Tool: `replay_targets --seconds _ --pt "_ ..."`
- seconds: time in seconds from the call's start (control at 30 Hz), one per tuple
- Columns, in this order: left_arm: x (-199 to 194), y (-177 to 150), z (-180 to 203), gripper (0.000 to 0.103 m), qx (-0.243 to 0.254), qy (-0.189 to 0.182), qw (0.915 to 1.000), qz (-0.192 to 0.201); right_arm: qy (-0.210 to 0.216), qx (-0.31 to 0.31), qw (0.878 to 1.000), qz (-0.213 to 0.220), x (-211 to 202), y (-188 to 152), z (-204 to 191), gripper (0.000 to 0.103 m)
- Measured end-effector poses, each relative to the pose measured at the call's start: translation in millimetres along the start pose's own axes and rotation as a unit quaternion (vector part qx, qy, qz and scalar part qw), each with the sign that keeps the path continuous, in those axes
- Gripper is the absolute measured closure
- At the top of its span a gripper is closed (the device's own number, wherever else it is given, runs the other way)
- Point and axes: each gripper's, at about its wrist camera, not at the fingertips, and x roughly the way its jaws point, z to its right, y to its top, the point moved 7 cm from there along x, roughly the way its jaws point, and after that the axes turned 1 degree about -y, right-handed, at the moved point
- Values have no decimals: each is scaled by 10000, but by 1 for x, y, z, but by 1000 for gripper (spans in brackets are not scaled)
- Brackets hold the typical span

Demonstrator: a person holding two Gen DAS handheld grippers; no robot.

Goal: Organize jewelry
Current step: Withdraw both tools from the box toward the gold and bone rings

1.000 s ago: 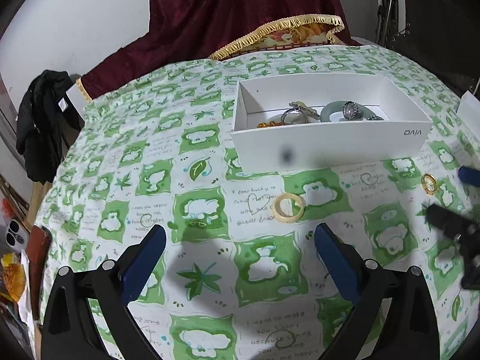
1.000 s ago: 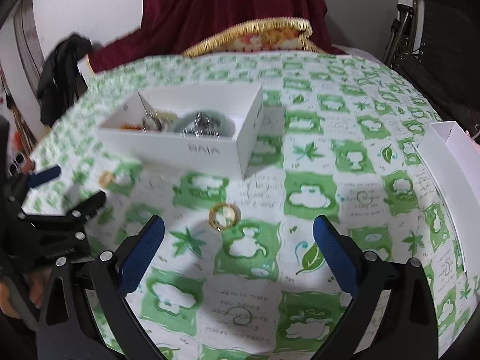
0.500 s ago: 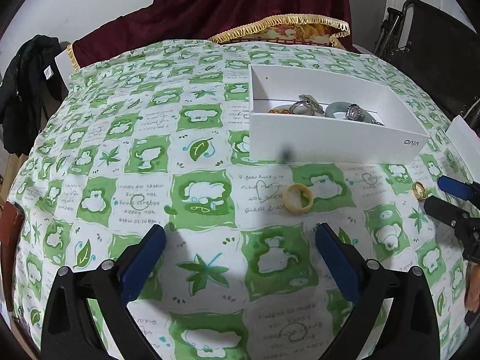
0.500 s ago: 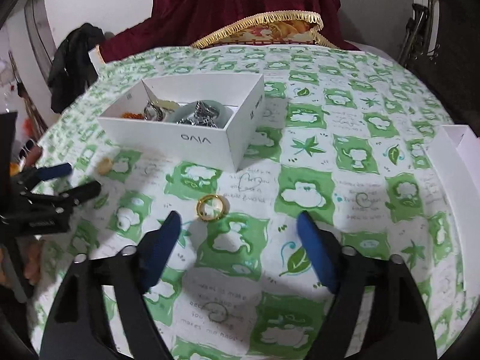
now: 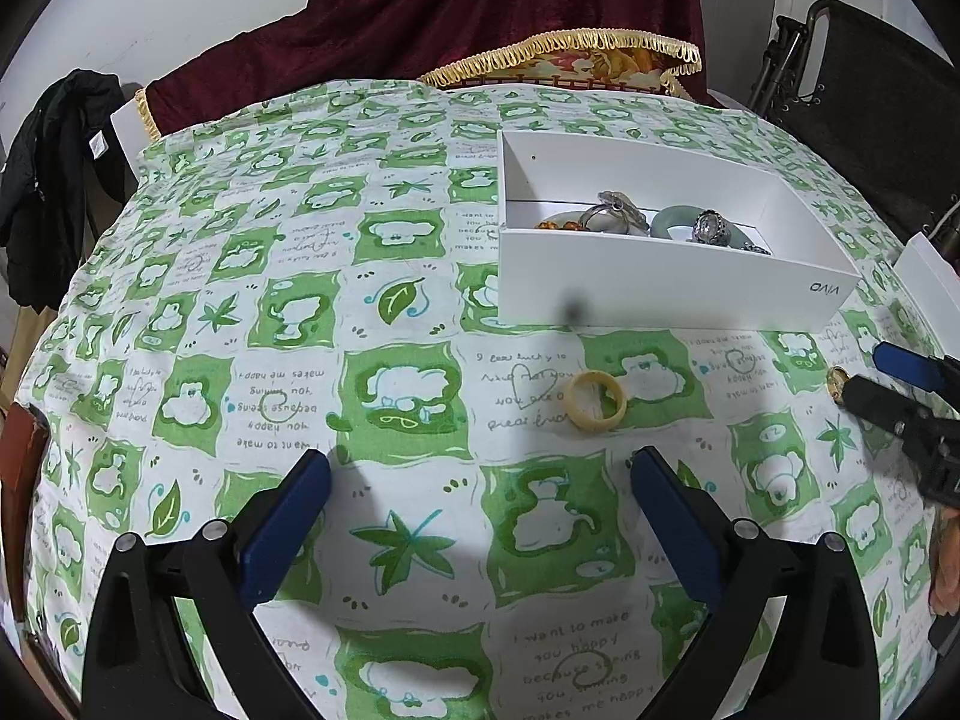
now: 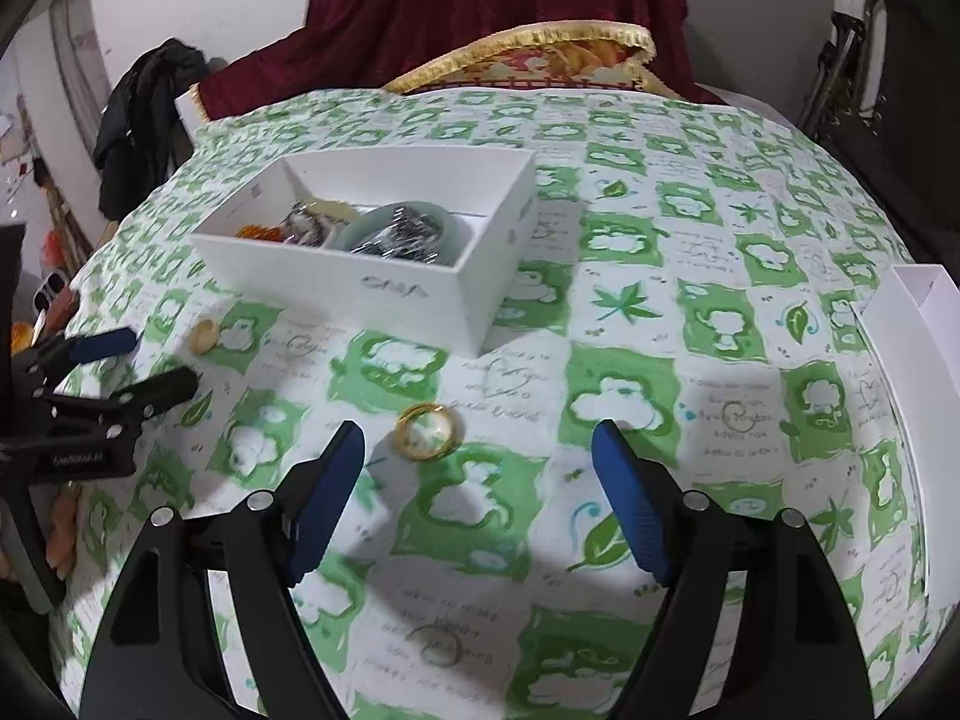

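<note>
A white open box holding several rings, a green bangle and orange beads sits on the green-and-white cloth. A cream ring lies in front of the box, just beyond my left gripper, which is open and empty. A gold ring lies flat on the cloth just ahead of my right gripper, close to its left fingertip. The right gripper's jaws stand apart, with nothing between the pads.
A second white box lies at the table's right edge. Dark red cloth and a gold-fringed cushion are behind the table. A black garment hangs at the left and a black chair stands at the right.
My right gripper's jaws have narrowed and the gold ring now lies nearer its left finger. The left wrist view has swung, so the box and cream ring sit further right.
</note>
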Motion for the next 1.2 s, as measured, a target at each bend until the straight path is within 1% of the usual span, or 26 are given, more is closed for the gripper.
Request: replay_targets --seconds 0.1,0.2,0.23,0.27,0.33,0.37,0.43,0.47,0.53,0.63,0.8,1.0,1.2 --pt "1 3 0 3 17 -59 10000 -6 6 166 9998 72 -2 2 8 29" --pt "-1 12 2 3 -20 -379 9993 57 222 427 9985 267 -9 7 15 29" --pt "-2 14 2 3 -43 -462 9989 71 291 513 9977 342 -11 10 17 30" --pt "-3 16 2 3 -72 -481 9988 97 461 630 9960 429 -14 13 18 33" --pt "-2 19 -1 3 -86 -342 9993 128 697 742 9936 481 -17 16 17 35" --pt "0 21 -6 3 -105 -187 9997 141 729 766 9932 493 -17 17 17 38" --pt "4 24 -11 3 -158 -80 9998 133 547 699 9949 476 -14 17 18 42" --pt "5 25 -12 3 -181 -109 9997 109 506 673 9954 451 -12 17 17 45" --pt "7 24 -12 3 -227 -231 9995 54 487 636 9962 355 -6 17 16 46" --pt "6 24 -7 3 -105 -274 9995 79 462 592 9968 285 1 20 14 46" --pt "9 20 4 3 160 -113 9998 41 457 779 9955 298 8 26 21 46" --pt "9 16 8 3 220 -220 9995 12 541 977 9933 286 12 30 28 46" --pt "10 15 12 3 307 -160 9994 13 458 849 9949 280 6 24 23 46"
